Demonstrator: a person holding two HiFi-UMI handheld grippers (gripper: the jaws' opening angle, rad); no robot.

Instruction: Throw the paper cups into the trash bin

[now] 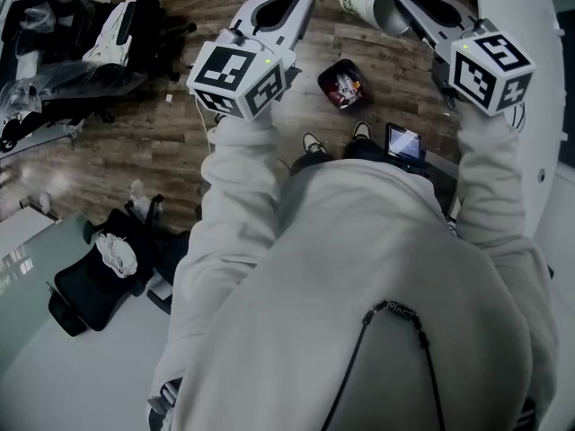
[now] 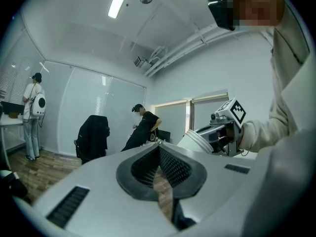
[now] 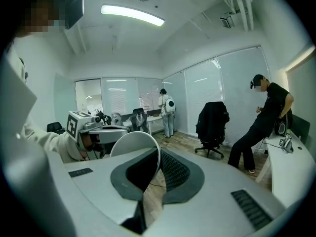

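My right gripper (image 1: 402, 0) is shut on a white paper cup (image 1: 367, 4), pinching its wall at the rim; the cup hangs on its side above the wooden floor. In the right gripper view the cup (image 3: 132, 144) stands as a white disc against the left pad, with the gripper (image 3: 158, 154) closed on its edge. The left gripper view shows the same cup (image 2: 196, 141) off to the right. A small dark trash bin (image 1: 324, 79) with red scraps inside sits on the floor below and between both grippers. My left gripper (image 1: 289, 5) is shut with nothing in it, and its pads (image 2: 168, 164) meet at the tip.
A white table (image 1: 530, 88) curves along the right side. A phone (image 1: 404, 142) shows near the person's feet. Black office chairs (image 1: 90, 281) and clutter fill the left floor. A person in black (image 3: 264, 127) and a chair with a jacket (image 3: 212, 125) stand further off.
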